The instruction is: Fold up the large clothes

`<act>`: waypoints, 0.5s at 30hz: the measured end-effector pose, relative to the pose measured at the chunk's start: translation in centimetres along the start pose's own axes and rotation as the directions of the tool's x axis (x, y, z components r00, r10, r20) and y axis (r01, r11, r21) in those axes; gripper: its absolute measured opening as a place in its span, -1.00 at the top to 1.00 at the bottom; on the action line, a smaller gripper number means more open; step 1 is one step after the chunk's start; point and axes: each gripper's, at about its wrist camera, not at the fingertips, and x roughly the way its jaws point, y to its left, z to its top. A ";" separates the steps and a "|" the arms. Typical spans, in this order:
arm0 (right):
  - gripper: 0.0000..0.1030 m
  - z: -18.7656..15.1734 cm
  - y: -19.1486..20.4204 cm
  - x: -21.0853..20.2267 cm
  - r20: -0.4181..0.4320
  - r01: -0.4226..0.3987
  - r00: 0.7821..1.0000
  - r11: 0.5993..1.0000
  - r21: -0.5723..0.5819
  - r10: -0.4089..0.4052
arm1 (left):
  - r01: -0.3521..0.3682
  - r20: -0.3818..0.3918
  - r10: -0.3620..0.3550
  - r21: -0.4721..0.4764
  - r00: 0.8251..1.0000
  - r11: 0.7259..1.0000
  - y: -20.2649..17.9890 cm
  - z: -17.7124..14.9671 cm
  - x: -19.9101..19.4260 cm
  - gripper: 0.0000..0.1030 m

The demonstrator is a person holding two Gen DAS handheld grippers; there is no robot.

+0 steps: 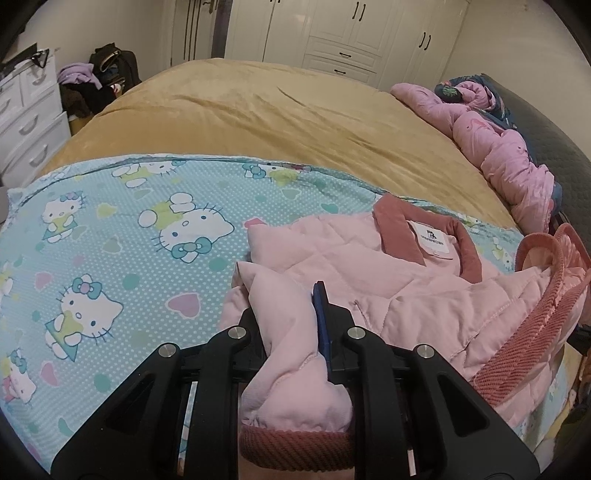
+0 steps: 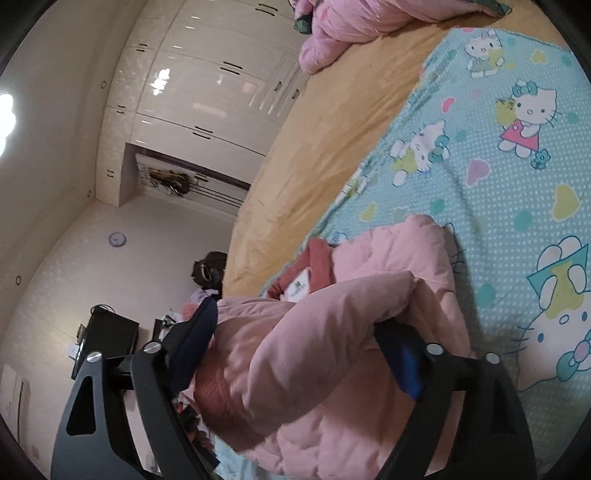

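Observation:
A pink quilted jacket [image 1: 388, 273] with a dark pink corduroy collar [image 1: 469, 247] and ribbed cuffs lies on a blue Hello Kitty sheet [image 1: 110, 240] on the bed. My left gripper [image 1: 284, 295] is shut on one sleeve of the jacket, its ribbed cuff [image 1: 291, 443] hanging toward the camera. In the right wrist view my right gripper [image 2: 299, 328] has its jaws spread wide around a thick bunch of the jacket [image 2: 314, 354], holding it above the sheet [image 2: 517, 166]. This view is rolled sideways.
The bed is covered by a tan blanket [image 1: 277, 118]. A bunched pink duvet [image 1: 506, 147] lies at the bed's right edge. White wardrobes [image 1: 351, 33] stand behind, white drawers [image 1: 26, 122] and a pile of bags and clothes [image 1: 99, 77] at the left.

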 end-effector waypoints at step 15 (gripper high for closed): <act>-0.83 -3.3 3.5 -1.1 0.097 0.053 0.995 0.963 -0.266 -0.027 | 0.011 0.005 -0.011 -0.006 1.000 1.000 0.1 -0.1 0.1 0.71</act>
